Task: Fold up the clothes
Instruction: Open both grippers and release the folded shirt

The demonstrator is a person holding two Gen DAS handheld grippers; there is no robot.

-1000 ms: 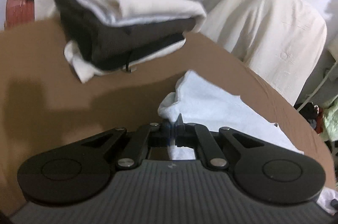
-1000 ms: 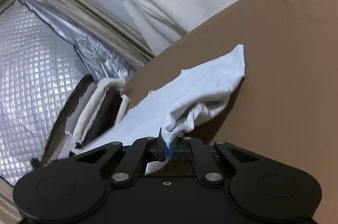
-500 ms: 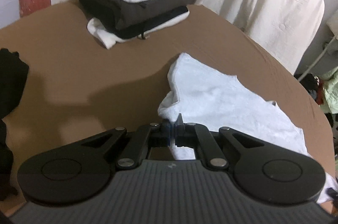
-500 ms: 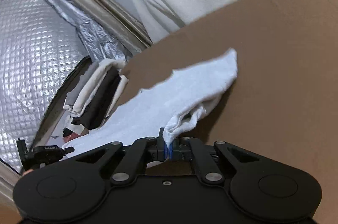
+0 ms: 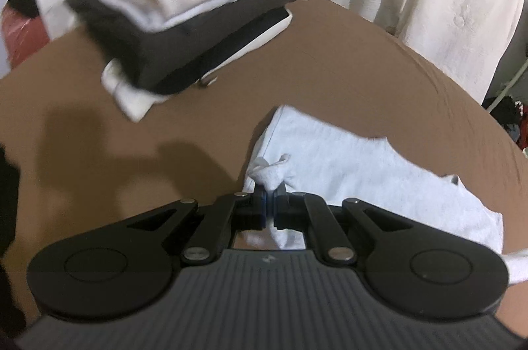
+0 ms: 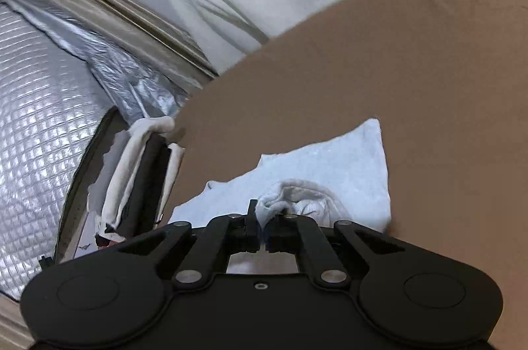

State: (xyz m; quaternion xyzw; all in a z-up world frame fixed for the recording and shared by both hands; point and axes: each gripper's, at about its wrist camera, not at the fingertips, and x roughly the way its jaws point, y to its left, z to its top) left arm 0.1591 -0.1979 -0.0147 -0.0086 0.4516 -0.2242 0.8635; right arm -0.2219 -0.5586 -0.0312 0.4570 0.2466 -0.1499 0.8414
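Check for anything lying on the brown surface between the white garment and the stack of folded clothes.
Nothing visible does. The left gripper and right gripper both pinch the white garment; only bare brown surface lies between it and the stack of folded clothes.

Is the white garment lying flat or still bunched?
Mostly flat on the brown surface, but the white garment is bunched where the left gripper and right gripper pinch it.

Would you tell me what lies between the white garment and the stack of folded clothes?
Only bare brown tabletop separates the white garment from the stack of folded clothes, seen in the left wrist view.
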